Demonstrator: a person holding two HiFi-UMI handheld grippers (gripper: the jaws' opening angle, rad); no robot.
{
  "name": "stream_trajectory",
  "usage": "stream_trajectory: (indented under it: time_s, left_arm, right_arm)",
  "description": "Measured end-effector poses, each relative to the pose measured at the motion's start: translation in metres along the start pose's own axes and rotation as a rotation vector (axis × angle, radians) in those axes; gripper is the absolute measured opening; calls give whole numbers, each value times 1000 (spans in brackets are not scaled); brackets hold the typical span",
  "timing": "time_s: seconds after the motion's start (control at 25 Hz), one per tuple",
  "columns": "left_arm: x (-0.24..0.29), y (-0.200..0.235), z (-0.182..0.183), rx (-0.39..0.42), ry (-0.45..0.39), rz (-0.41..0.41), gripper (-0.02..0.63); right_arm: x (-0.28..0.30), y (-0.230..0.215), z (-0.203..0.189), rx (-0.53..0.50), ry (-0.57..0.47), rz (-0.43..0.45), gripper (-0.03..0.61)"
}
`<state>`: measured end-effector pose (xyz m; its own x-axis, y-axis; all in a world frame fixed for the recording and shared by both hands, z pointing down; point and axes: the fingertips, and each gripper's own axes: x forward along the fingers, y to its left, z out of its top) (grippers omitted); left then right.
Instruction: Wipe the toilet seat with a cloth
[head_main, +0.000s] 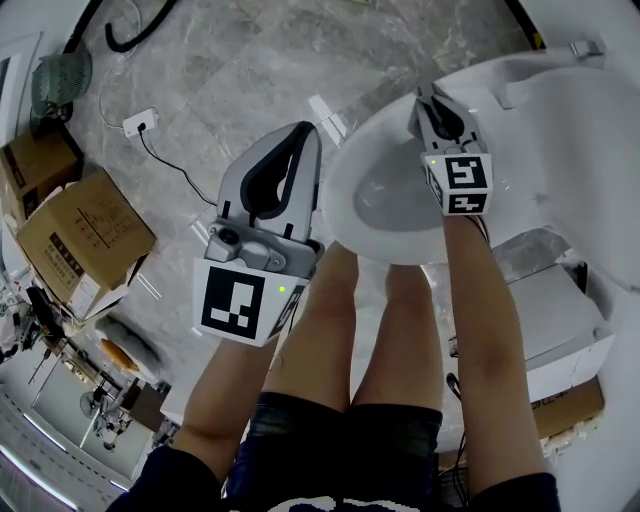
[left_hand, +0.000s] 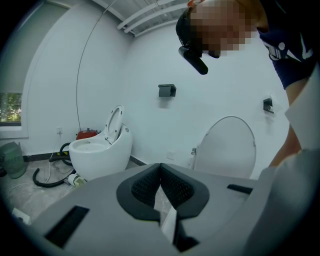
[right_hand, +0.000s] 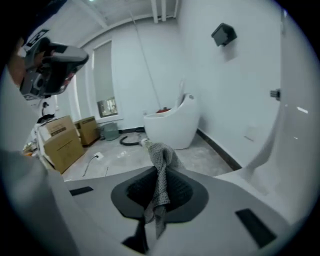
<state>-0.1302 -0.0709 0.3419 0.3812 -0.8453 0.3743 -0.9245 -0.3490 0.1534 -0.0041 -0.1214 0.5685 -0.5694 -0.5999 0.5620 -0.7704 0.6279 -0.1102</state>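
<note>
So, right gripper (head_main: 433, 100): jaws pinched on cloth (right_hand: 160, 160), held over the toilet seat (head_main: 340, 185), likely set to wipe.
Left gripper (head_main: 303, 135): jaws together, empty, kept aside, clear of rim.

Two grey moulded-plastic tools are seen, the left gripper (head_main: 303, 135) and the right gripper (head_main: 428, 95), their jaws lined with black ribbed pads (left_hand: 145, 187). At the six o'clock end of each, a black-and-white square-marker cube (head_main: 240, 303) is fitted, with a small green light (head_main: 283, 290) lit on it. Dark blue denim shorts (head_main: 330, 440) and a navy short-sleeved top (left_hand: 287, 55) with white print are worn.
</note>
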Motion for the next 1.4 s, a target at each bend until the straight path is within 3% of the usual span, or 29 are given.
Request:
stream_trajectory:
  time_s: [0.12,0.24,0.36,0.56,0.68,0.76,1.0,1.12,1.16,1.24,1.4]
  left_arm:
    - [-2,3,0,-4,-5,8,18]
    - [-6,6,-1,-8,-5,15,18]
    - [-5,6,-3,-9,1,15,18]
    - [-1,-1,-8,3,14,-6,18]
    - [0,-5,-9,9,18,-12,18]
    - [0,-6,-10,10,16,-13,18]
    - [0,-5,-10,1,9,-6,18]
    - [-1,-7,-10,-3,8,-5,18]
    - [-1,-7,-10,-3,9,-5,18]
    - [0,-9,-11,-2,10,-6,18]
    - [4,-14,-8,-2,5,-7,18]
  right_arm:
    - [-13,-46,-2,26,13,-162,54]
    - [-17,-35,-8,15,31,-168,49]
    - [-11,36,-14,-58,43,32,52]
    - [-15,181,-35,-303,69,451,52]
    - [-20,198,-41,-370,68,538,52]
    - [-19,168,-41,-334,56,480,52]
    - [-21,3,-27,-151,45,45,52]
    - [-33,-37,-33,-64,44,-93,52]
    - [-32,-35,-34,-38,42,-99,52]
    - [-27,-5,-36,-25,45,-29,52]
    - [-21,108,-42,-164,57,268,52]
